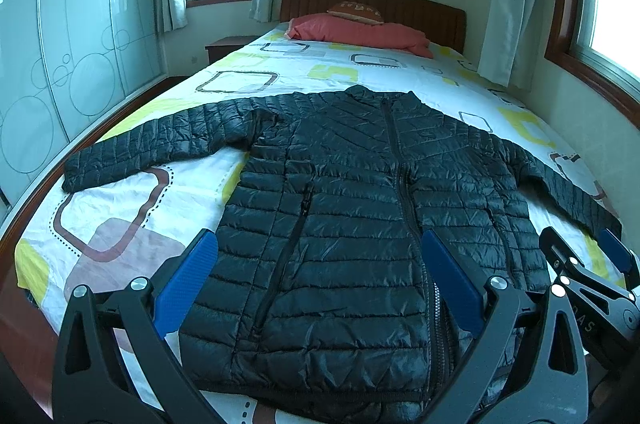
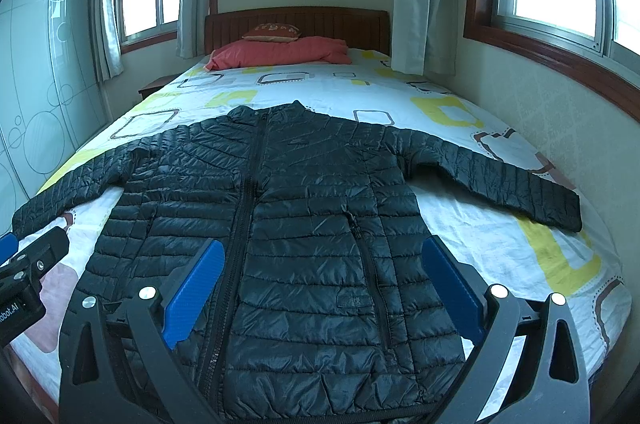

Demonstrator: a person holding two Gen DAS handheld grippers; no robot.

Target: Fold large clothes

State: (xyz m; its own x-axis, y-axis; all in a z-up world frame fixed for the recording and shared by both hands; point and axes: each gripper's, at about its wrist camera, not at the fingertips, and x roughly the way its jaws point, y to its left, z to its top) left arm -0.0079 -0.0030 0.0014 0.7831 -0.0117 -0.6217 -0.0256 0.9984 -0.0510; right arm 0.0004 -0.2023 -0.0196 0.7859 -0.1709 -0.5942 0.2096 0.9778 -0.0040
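Two tongs hover above the hem end of the jacket [image 1: 340, 192], neither touching it. Left tongs [image 1: 320, 284] released, blue pads spread; right tongs [image 2: 320, 288] likewise, nothing grasped. Jacket lies flat on the bed [image 2: 460, 224], zipped, front up, sleeves spread outward to either side. Judgement: first fold is a sleeve; pinch cuff and shoulder, since the shell looks slippery. No containers in view.

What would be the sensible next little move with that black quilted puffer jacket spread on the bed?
Probably reach the left gripper out to the left sleeve's cuff. The black quilted puffer jacket lies flat, zipped, both sleeves spread wide on the patterned bedsheet, and both grippers, the right gripper too, hover open holding nothing, so folding a sleeve inward seems first.
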